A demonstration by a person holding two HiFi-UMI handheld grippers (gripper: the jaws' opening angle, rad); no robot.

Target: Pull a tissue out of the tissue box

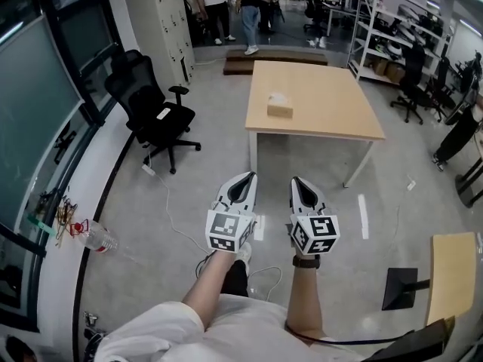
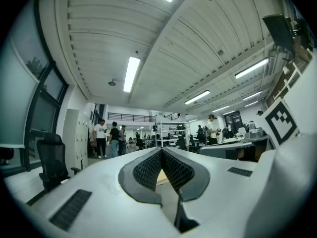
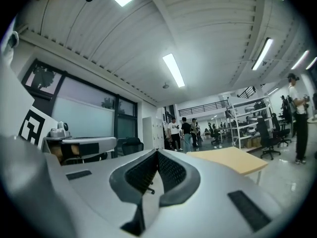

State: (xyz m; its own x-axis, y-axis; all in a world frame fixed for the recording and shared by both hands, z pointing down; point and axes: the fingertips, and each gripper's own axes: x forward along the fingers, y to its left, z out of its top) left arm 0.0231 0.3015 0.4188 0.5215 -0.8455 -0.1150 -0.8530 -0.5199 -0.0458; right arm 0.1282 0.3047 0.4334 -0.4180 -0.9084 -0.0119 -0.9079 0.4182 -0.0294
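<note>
A tan tissue box with a white tissue sticking out of its top sits on the left part of a light wooden table across the floor ahead. I hold both grippers low, side by side and well short of the table. My left gripper has its jaws together with nothing in them, and its own view shows the pads meeting at the tip. My right gripper is shut and empty too, with the table off to its right.
A black office chair stands left of the table by the glass wall. A plastic bottle and a white cable lie on the floor. A small wooden stand is at the right. Shelves and people are far behind.
</note>
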